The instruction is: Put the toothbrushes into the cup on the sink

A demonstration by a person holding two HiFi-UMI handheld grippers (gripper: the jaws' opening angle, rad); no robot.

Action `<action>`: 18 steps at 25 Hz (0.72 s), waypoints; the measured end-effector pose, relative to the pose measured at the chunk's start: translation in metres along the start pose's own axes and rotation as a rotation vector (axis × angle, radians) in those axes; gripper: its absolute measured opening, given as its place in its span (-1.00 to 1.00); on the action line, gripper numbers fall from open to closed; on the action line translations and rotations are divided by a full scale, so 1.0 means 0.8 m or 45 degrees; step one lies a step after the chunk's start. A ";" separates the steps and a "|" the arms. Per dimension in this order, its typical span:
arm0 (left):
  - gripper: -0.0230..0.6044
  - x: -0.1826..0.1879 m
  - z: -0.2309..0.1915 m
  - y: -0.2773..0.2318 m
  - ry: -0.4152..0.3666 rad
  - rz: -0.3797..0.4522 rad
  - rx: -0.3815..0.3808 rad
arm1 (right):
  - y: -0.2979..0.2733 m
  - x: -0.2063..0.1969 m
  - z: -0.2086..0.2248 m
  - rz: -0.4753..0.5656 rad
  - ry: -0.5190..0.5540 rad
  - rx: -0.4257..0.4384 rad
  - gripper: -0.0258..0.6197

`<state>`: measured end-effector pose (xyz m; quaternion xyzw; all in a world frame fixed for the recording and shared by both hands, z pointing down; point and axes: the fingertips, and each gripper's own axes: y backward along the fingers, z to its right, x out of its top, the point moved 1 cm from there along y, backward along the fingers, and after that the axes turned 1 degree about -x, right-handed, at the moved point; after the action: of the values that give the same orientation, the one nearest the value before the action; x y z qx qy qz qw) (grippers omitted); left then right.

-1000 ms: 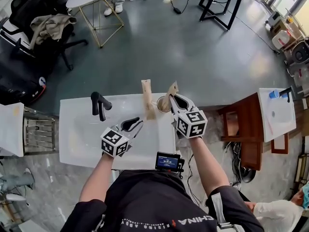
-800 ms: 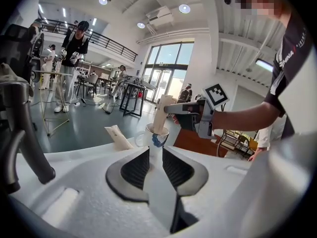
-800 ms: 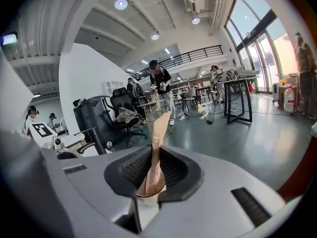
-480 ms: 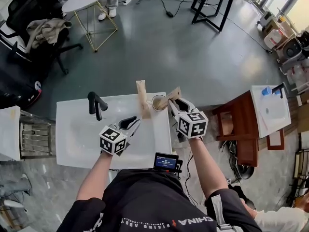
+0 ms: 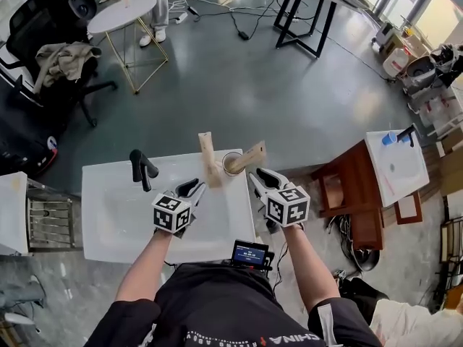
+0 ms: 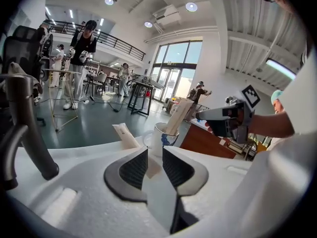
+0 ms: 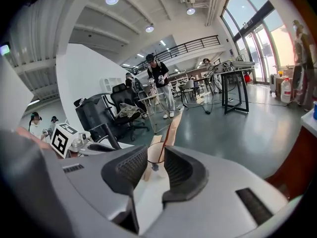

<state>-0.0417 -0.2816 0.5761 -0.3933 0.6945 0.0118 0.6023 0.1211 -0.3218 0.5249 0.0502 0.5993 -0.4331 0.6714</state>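
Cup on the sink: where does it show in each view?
Head view: cup at the sink's far right corner.
Left gripper view: cup near centre.
Right gripper view: cup near centre, slightly low.
Shared landmark: the wrapped toothbrush leaning out of the cup.

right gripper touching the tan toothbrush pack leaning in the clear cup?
Apart. Right gripper view: the right gripper is opening, jaws empty; the tan toothbrush pack stands beyond them in the clear cup.

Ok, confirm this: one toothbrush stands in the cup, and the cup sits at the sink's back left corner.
Wrong corner: the head view shows the cup at the back right corner of the sink. One toothbrush does stand in it.
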 end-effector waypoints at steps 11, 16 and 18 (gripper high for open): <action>-0.54 0.002 -0.040 -0.051 0.161 -0.087 0.068 | 0.000 0.006 -0.040 -0.003 0.090 0.106 -0.88; -0.53 -0.005 -0.069 -0.088 0.260 -0.180 0.144 | -0.007 0.009 -0.039 -0.031 0.105 0.131 -0.88; -0.49 -0.007 -0.079 -0.104 0.306 -0.210 0.153 | -0.011 0.008 -0.036 -0.046 0.112 0.140 -0.88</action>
<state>-0.0475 -0.3667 0.6359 -0.4109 0.7263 -0.1263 0.5363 0.0928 -0.3134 0.5157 0.0954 0.6044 -0.4747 0.6326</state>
